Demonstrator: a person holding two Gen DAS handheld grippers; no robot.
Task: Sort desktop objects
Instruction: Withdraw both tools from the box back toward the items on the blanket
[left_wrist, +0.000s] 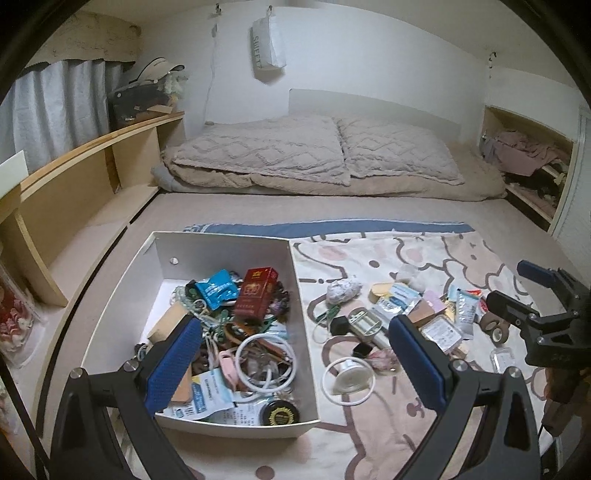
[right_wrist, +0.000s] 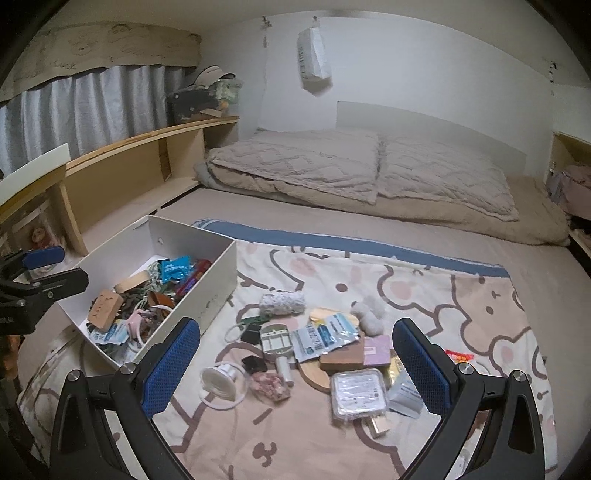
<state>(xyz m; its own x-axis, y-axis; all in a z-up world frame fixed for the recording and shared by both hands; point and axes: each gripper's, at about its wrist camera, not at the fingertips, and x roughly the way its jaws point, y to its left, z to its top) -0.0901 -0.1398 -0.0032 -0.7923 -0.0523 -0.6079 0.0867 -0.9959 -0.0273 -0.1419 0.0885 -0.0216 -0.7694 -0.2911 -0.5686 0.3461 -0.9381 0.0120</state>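
Note:
A white box (left_wrist: 301, 306) (right_wrist: 207, 288) sits on a cartoon-print cloth (left_wrist: 369, 254) (right_wrist: 461, 314) and holds several small items, among them a red carton (left_wrist: 255, 291) and a white ring (left_wrist: 266, 360). A heap of loose items lies on the cloth to its right: a clear plastic case (right_wrist: 358, 393), sachets (right_wrist: 325, 336), a white round piece (left_wrist: 349, 376) (right_wrist: 219, 380), a patterned bundle (left_wrist: 343, 290) (right_wrist: 282, 302). My left gripper (left_wrist: 295, 365) is open and empty over the box's near right part. My right gripper (right_wrist: 295, 369) is open and empty above the heap; it also shows in the left wrist view (left_wrist: 517, 295).
All this lies on a bed. Two grey pillows (left_wrist: 314, 147) and a folded blanket lie at the far end. A wooden shelf (left_wrist: 92, 166) runs along the left side with a cap and bag on top. A cluttered cubby (left_wrist: 528, 155) is at the right.

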